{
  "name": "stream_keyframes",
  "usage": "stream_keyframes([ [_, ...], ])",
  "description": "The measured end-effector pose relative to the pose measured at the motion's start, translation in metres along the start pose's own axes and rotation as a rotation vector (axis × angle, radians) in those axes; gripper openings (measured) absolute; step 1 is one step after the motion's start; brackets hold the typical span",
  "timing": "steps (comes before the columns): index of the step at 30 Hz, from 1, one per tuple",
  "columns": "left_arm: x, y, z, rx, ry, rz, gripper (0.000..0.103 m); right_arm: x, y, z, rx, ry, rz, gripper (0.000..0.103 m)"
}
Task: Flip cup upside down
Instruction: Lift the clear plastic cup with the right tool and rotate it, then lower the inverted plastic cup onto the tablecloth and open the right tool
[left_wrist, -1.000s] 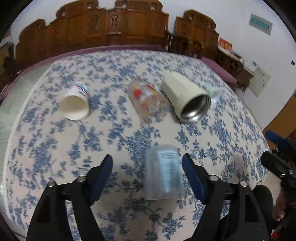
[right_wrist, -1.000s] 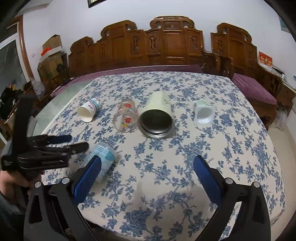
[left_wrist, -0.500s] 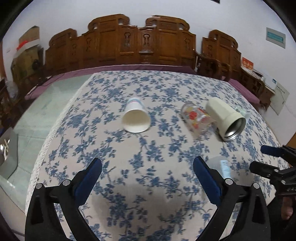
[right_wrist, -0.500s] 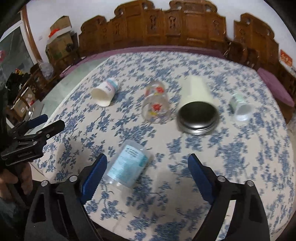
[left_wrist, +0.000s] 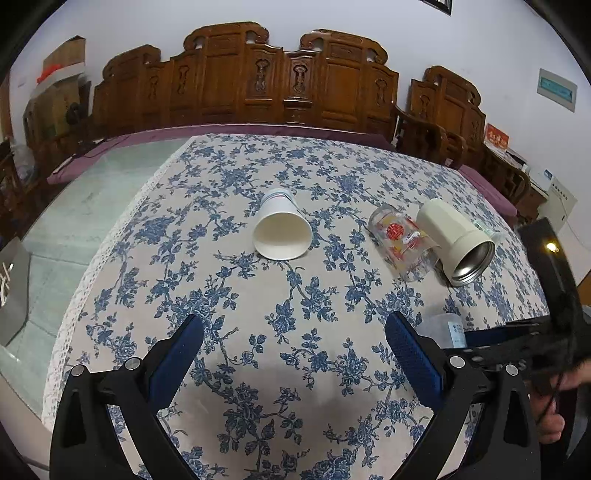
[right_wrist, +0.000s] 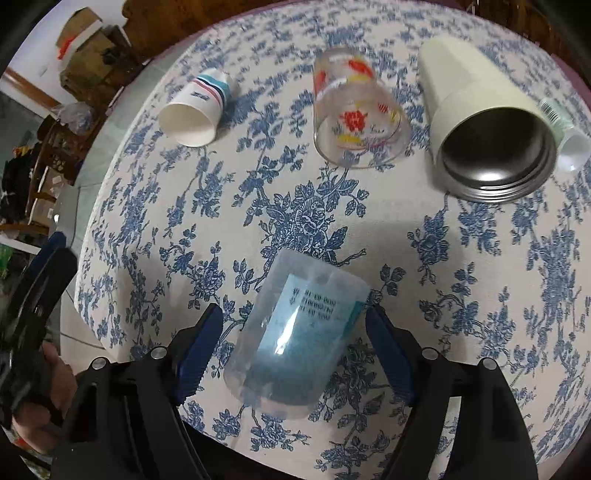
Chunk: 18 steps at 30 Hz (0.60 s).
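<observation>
A clear plastic cup with a blue label (right_wrist: 295, 339) lies on its side near the table's front edge, its mouth toward me. My right gripper (right_wrist: 293, 339) is open, with its blue pads on either side of the cup and a gap on both sides. The cup also shows in the left wrist view (left_wrist: 445, 330), partly hidden behind my right finger. My left gripper (left_wrist: 293, 347) is open and empty above the tablecloth, left of the cup.
A white paper cup (left_wrist: 282, 229), a printed glass (left_wrist: 402, 242), a cream steel tumbler (left_wrist: 456, 240) and a small pale green cup (right_wrist: 565, 136) lie on their sides on the blue-flowered tablecloth (left_wrist: 221, 295). Carved wooden chairs (left_wrist: 288, 77) stand behind the table.
My right gripper has moved down and forward so that its fingers now stand around the clear cup. My left gripper has swung left, away from that cup, and faces the paper cup.
</observation>
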<state>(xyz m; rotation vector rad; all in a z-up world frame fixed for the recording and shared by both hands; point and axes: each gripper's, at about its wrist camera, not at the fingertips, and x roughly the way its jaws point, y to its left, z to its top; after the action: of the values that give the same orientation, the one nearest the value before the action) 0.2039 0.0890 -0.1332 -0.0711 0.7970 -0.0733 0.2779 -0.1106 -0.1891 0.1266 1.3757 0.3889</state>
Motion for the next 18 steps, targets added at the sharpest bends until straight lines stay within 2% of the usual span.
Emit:
stream_keyframes([
  [4,0.001,-0.001,-0.001,-0.001,0.006,0.0,0.095,0.007,-0.009,0.01,0.037,0.045,0.011,0.08],
  [7,0.002,-0.003,-0.002,0.004,0.008,-0.001,0.095,0.01,-0.015,0.015,0.058,0.089,0.057,0.079],
  [12,0.003,-0.004,-0.002,0.008,0.011,-0.003,0.095,0.015,-0.019,0.02,0.07,0.119,0.075,0.072],
  [13,0.003,-0.004,-0.002,0.009,0.011,-0.002,0.095,0.016,-0.02,0.021,0.069,0.124,0.075,0.066],
  [18,0.005,-0.005,-0.003,0.011,0.016,-0.003,0.095,0.017,-0.02,0.021,0.063,0.117,0.096,0.062],
])
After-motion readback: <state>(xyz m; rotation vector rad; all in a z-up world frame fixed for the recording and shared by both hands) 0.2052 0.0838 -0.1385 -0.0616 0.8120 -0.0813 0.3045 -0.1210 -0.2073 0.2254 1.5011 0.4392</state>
